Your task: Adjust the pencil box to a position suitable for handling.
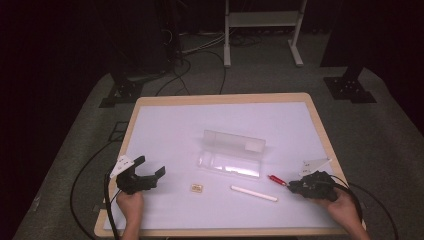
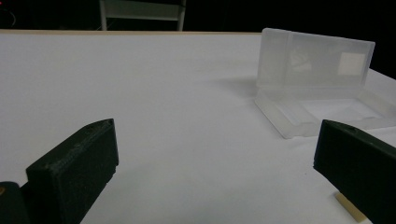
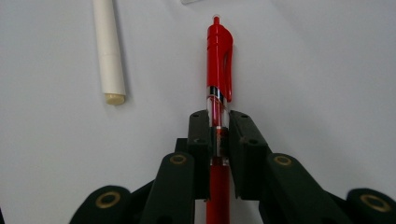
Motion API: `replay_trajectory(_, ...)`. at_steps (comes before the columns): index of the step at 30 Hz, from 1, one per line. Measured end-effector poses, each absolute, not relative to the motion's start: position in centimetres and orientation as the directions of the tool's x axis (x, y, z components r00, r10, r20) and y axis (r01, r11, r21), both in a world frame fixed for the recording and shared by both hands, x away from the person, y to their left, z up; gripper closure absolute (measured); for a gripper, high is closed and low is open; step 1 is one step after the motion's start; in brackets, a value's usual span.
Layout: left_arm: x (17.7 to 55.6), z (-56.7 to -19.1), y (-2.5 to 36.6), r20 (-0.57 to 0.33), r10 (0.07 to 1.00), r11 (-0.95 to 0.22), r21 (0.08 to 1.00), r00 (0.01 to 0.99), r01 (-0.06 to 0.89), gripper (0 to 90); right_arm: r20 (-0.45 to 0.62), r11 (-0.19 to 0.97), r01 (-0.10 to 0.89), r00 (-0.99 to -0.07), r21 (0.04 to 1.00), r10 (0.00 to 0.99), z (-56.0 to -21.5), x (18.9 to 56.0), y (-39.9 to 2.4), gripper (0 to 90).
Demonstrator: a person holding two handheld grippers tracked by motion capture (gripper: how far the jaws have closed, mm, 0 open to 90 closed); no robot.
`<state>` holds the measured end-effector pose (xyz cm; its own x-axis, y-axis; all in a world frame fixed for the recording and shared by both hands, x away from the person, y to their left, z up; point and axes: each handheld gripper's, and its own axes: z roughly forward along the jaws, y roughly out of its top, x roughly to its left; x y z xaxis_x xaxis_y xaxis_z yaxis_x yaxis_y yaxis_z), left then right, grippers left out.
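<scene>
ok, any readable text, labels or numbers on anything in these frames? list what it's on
None readable.
Clear plastic case: a pale rectangular label on its raised lid, nothing legible on it.
Red pen, clamped in the right gripper: no print visible.
White stick: plain.
Small tan piece: too small to tell.

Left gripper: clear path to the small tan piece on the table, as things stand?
Probably yes. The left gripper is open and holds nothing, and the small tan piece lies just to its right on bare table. The white stick and clear case sit farther off, out of the way.
</scene>
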<state>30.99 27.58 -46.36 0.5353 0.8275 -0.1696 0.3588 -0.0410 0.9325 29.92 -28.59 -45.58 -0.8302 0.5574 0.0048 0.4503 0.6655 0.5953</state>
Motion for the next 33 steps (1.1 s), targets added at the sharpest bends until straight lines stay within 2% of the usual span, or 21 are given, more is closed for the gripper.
replay_trajectory(33,31.0,-46.4,27.5,-0.171,0.828,-0.04,0.932,0.535,0.36,0.0,-0.007,0.645,0.399,-0.847,0.652,0.531,-43.0,30.2,-28.2,78.9)
